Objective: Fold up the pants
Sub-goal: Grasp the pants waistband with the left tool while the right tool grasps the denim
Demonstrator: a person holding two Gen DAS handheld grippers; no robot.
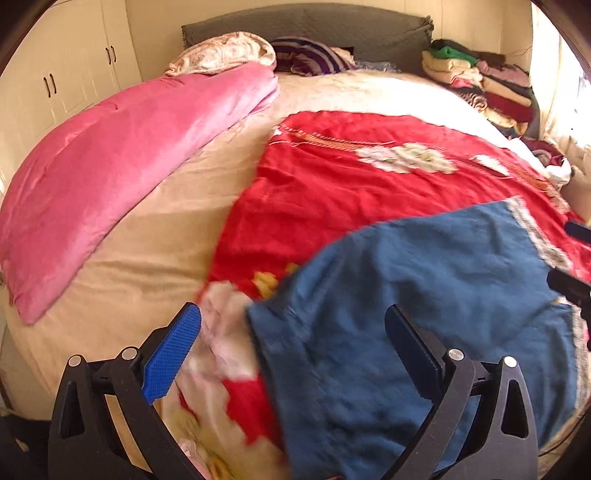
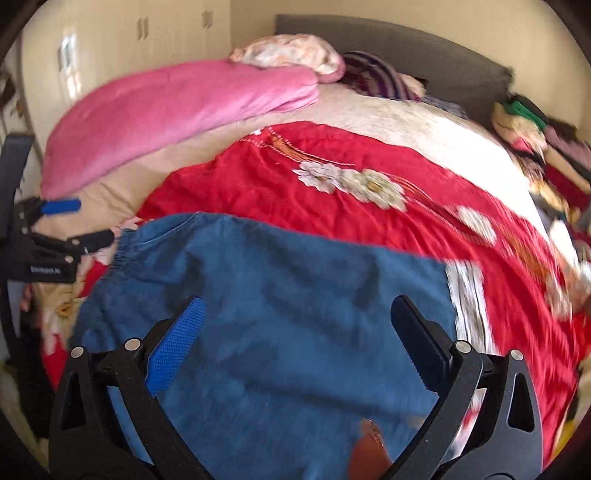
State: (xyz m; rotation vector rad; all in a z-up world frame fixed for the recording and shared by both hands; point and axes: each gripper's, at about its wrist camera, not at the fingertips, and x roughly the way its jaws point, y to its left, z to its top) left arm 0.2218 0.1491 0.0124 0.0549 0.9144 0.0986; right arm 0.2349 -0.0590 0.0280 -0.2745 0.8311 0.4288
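Note:
Blue pants (image 1: 424, 295) lie spread on a red flowered cover (image 1: 351, 177) near the bed's front edge. In the right wrist view the pants (image 2: 288, 302) show a gathered waistband at the left and a pale patterned hem band (image 2: 467, 295) at the right. My left gripper (image 1: 293, 321) is open, its jaws wide apart above the pants' left edge with nothing held. Over the middle of the pants my right gripper (image 2: 295, 314) is open too. The left gripper (image 2: 79, 221) also shows at the left edge of the right wrist view.
A folded pink quilt (image 1: 122, 166) lies along the bed's left side. Pillows (image 1: 229, 51) and a grey headboard (image 1: 314, 29) are at the back. Stacked folded clothes (image 1: 476, 85) sit at the back right. A cream wardrobe (image 1: 66, 74) stands left.

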